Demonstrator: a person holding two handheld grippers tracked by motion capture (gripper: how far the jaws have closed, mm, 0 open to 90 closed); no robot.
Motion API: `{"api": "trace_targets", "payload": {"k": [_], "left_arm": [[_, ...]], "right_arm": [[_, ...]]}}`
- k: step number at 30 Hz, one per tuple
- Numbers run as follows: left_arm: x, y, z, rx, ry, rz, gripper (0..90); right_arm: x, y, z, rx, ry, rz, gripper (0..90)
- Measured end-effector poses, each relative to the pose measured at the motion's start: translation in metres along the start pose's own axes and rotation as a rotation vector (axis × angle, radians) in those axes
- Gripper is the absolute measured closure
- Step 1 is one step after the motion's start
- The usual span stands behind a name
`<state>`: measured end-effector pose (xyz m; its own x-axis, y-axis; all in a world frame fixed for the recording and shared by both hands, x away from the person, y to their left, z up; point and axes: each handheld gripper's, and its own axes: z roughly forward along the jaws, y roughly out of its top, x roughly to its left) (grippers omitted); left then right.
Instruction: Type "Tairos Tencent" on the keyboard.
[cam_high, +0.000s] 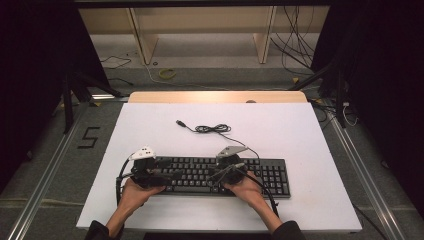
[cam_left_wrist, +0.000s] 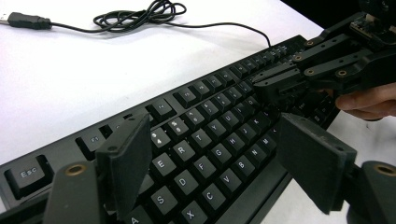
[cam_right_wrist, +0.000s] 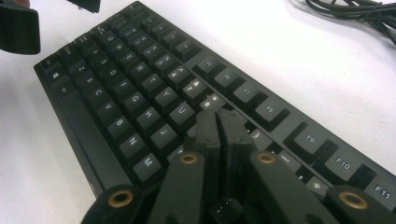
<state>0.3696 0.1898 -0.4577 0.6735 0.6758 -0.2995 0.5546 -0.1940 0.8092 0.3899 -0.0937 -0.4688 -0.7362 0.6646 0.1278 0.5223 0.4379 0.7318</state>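
Observation:
A black keyboard (cam_high: 270, 175) lies on the white tabletop (cam_high: 280, 130), near its front edge. Its cable (cam_high: 212, 129) lies coiled behind it and ends in a USB plug (cam_high: 180, 122). My left gripper (cam_high: 167, 176) hovers over the keyboard's left half. In the left gripper view the left gripper (cam_left_wrist: 215, 123) stands open, its jaws wide apart above the letter keys (cam_left_wrist: 210, 121) with nothing between them. My right gripper (cam_high: 214, 176) is over the middle of the keyboard. In the right gripper view the right gripper (cam_right_wrist: 218, 116) is shut, its tips just above the keys (cam_right_wrist: 135, 88).
A wooden strip (cam_high: 215, 96) borders the tabletop's far edge. Beyond it are shelf legs (cam_high: 142, 40) and loose cables on the floor (cam_high: 295, 45). Metal rails (cam_high: 45, 175) run along both sides. The coiled cable (cam_left_wrist: 140, 16) lies close behind the keyboard.

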Motion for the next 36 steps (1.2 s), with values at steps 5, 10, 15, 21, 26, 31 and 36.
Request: {"api": "trace_targets", "payload": {"k": [5,10,15,21,26,31,36], "left_arm": [[0.000,-0.002,-0.003,-0.007,0.003,-0.006,26.6],[0.000,-0.004,-0.005,-0.010,0.003,-0.009,26.6],[0.000,-0.006,-0.007,-0.007,0.002,-0.004,26.6],[0.000,-0.007,-0.007,-0.004,0.007,-0.010,26.6],[0.001,-0.007,-0.008,-0.004,0.007,-0.011,26.7],[0.002,-0.008,-0.007,-0.001,0.011,-0.009,26.8],[0.003,-0.008,-0.007,0.003,0.017,-0.011,27.3]], "right_arm": [[0.000,-0.001,0.003,0.010,-0.005,-0.004,88.8],[-0.002,-0.002,0.005,0.022,-0.010,0.002,88.9],[-0.002,-0.002,0.006,0.028,-0.012,0.001,89.0],[-0.002,-0.003,0.007,0.034,-0.018,-0.004,90.0],[-0.002,-0.004,0.009,0.035,-0.016,-0.007,90.0],[-0.002,-0.003,0.006,0.025,-0.016,-0.002,86.1],[-0.004,0.000,-0.003,-0.023,0.009,0.015,77.6]]}}
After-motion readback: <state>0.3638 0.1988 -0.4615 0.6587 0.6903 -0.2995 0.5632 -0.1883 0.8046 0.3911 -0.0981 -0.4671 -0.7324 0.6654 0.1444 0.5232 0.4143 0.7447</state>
